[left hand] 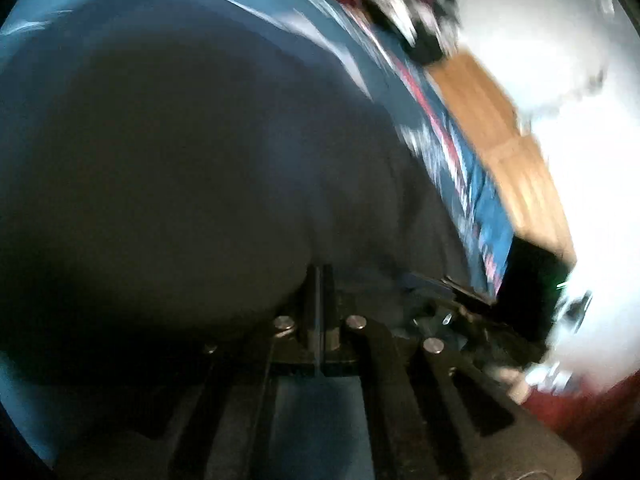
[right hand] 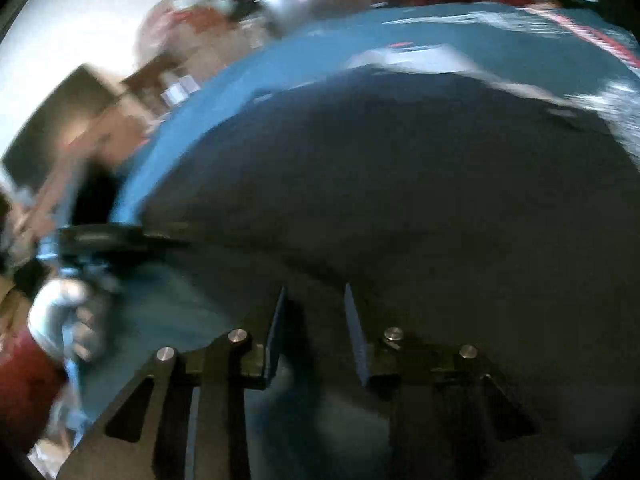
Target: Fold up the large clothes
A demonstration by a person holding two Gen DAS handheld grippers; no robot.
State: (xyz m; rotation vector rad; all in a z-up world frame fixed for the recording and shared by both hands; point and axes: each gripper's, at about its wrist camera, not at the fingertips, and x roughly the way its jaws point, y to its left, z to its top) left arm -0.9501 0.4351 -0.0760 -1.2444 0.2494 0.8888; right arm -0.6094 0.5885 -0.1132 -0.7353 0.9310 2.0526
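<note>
A large dark grey garment (left hand: 180, 160) lies spread over a blue cover (left hand: 48, 8) and fills most of both blurred views. My left gripper (left hand: 320, 276) is shut, its fingers pressed together on a fold of the garment that bulges to the left. The right gripper (right hand: 314, 292) is open just above the garment (right hand: 400, 200), with bare cloth showing between its blue pads (right hand: 356, 332). In the right wrist view the left gripper (right hand: 116, 236) shows at the garment's left edge, held by a light-gloved hand (right hand: 60, 320).
The blue cover (right hand: 280, 64) has a red and white patterned border (left hand: 452, 148). Beyond its edge is a wooden floor (left hand: 492, 120) and a bright white area (left hand: 560, 60). A dark box (right hand: 52, 132) and blurred clutter (right hand: 192, 20) lie off the cover.
</note>
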